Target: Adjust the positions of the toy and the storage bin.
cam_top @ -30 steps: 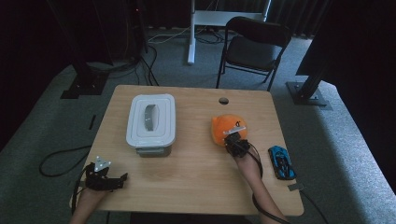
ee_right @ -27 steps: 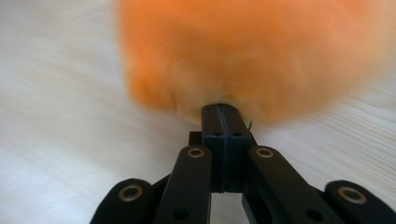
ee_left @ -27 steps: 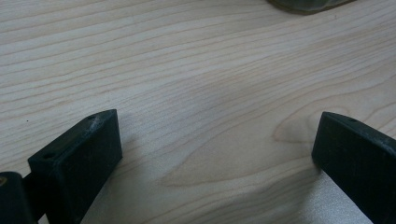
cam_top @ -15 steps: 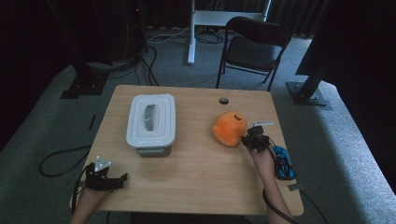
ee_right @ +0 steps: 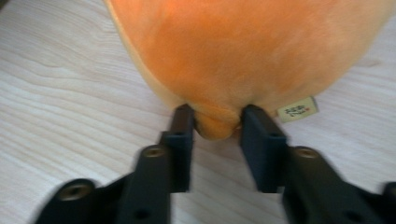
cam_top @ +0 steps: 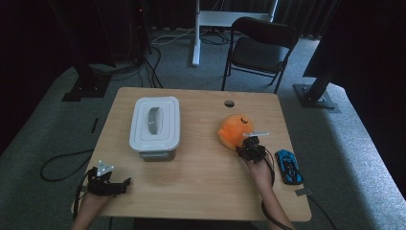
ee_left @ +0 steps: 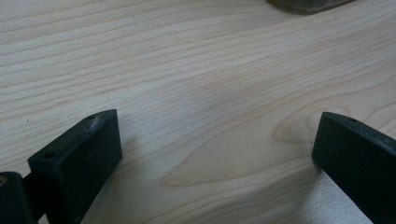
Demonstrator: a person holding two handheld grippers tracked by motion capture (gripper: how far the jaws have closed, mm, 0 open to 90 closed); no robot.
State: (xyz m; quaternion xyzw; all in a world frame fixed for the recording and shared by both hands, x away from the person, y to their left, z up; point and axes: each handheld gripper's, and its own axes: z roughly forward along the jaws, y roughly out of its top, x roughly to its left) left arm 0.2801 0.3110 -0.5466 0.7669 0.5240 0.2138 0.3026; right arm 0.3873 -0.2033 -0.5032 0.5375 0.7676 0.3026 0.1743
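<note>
An orange plush toy (cam_top: 233, 129) lies right of centre on the wooden table (cam_top: 206, 187). My right gripper (cam_top: 248, 143) is at its near edge. In the right gripper view a small fold of the plush toy (ee_right: 243, 51) sits between the jaws, and my right gripper (ee_right: 215, 114) has just been closing onto it, its pads pressing the fold. A white label (ee_right: 297, 108) hangs beside the right jaw. My left gripper (cam_top: 125, 184) rests open at the near left corner of the table. In the left gripper view, bare wood lies between the jaws of the left gripper (ee_left: 215, 135).
A white lidded container (cam_top: 154, 125) stands left of centre. A blue toy car (cam_top: 288, 166) lies near the right edge, close to my right hand. A black chair (cam_top: 261, 48) stands beyond the far edge, and a cable hole (cam_top: 229, 103) is in the tabletop.
My right gripper swung right, off the plush toy towards the blue car, then came back left to the toy's near edge. The left gripper has stayed put.
</note>
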